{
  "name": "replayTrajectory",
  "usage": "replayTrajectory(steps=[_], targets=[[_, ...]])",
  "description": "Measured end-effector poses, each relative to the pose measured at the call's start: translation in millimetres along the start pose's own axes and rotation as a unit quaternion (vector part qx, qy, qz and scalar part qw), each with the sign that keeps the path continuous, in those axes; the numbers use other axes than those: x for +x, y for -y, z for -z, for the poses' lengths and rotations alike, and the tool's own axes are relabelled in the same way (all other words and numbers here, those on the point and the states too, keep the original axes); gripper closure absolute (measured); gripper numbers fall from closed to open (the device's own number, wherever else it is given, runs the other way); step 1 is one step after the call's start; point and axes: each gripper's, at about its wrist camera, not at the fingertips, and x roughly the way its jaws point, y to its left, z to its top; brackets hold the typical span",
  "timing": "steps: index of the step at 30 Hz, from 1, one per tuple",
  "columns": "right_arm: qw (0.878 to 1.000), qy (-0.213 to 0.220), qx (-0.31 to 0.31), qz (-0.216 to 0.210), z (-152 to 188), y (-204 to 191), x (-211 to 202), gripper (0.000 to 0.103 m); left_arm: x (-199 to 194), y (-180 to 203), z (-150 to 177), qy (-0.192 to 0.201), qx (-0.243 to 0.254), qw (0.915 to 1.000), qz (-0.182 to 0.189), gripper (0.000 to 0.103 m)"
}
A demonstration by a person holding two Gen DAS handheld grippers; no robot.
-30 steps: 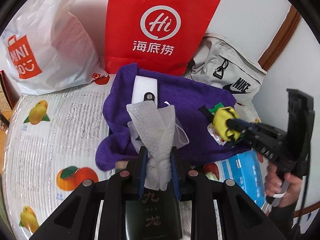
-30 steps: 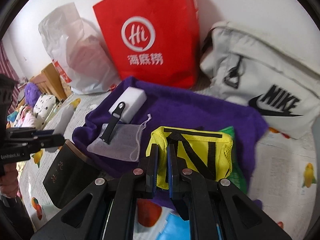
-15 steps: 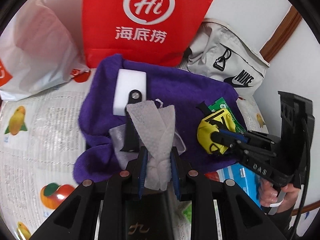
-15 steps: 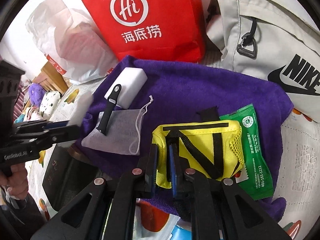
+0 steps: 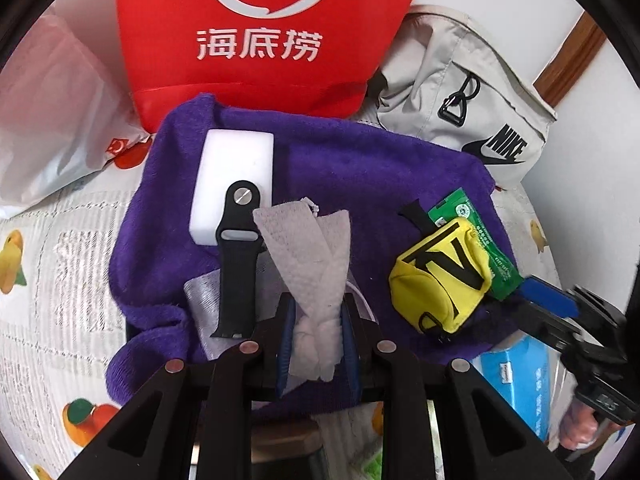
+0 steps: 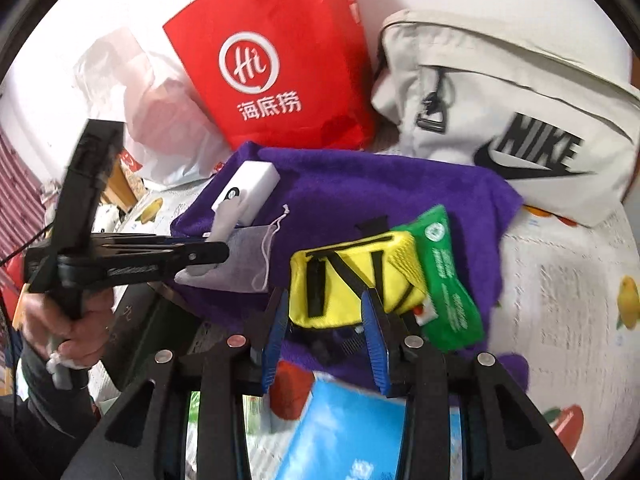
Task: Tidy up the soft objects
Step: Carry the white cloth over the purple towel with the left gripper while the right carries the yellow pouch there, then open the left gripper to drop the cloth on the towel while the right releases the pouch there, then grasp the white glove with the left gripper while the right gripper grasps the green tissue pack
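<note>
A purple towel [image 5: 360, 168] lies spread on the table. On it are a white sponge block [image 5: 234, 168], a black watch strap [image 5: 236, 264], a grey drawstring pouch [image 6: 248, 256], a yellow pouch [image 5: 440, 276] and a green packet [image 5: 492, 248]. My left gripper [image 5: 316, 316] is shut on a white paper wipe [image 5: 308, 252] above the grey pouch. My right gripper [image 6: 326, 320] is open, just in front of the yellow pouch [image 6: 352, 280], which rests on the towel [image 6: 380, 184] beside the green packet [image 6: 448, 276].
A red paper bag [image 5: 264, 36], a white plastic bag [image 5: 52, 120] and a grey Nike bag [image 5: 472, 92] stand behind the towel. A blue box [image 6: 352, 432] and a dark box [image 6: 136, 320] lie at the near edge. The tablecloth [image 5: 60, 264] has fruit prints.
My right gripper has opened and let go of the yellow pouch, which now lies on the towel. My left gripper moved forward over the towel, still holding the wipe.
</note>
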Motion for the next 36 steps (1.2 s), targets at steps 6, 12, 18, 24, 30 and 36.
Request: replayTrajectory(steps=[6,12,18,24,30,36], targets=[[1.0,0.02,0.016,0.004,14,9,-16,0.066,8,-3,0,-0.004,-0.003,1.0,-0.004,0.081],[0.999,0.024,0.032,0.007,21,14,-21,0.065,10,1,-3,0.005,-0.005,0.9998,-0.016,0.044],[0.999,0.017,0.032,0.012,30,7,-28,0.064,-16,-1,3,0.028,-0.003,0.9991,-0.032,0.042],[0.999,0.03,0.008,0.006,43,-21,-41,0.045,-69,-1,33,0.077,0.008,0.9964,-0.036,0.042],[0.998,0.022,-0.066,-0.009,71,-76,-35,0.032,-104,-8,77,0.076,-0.001,0.9965,-0.036,0.033],[0.993,0.01,-0.116,0.012,88,-112,-21,0.02,-133,-21,124,0.1,-0.022,0.9943,-0.031,0.024]])
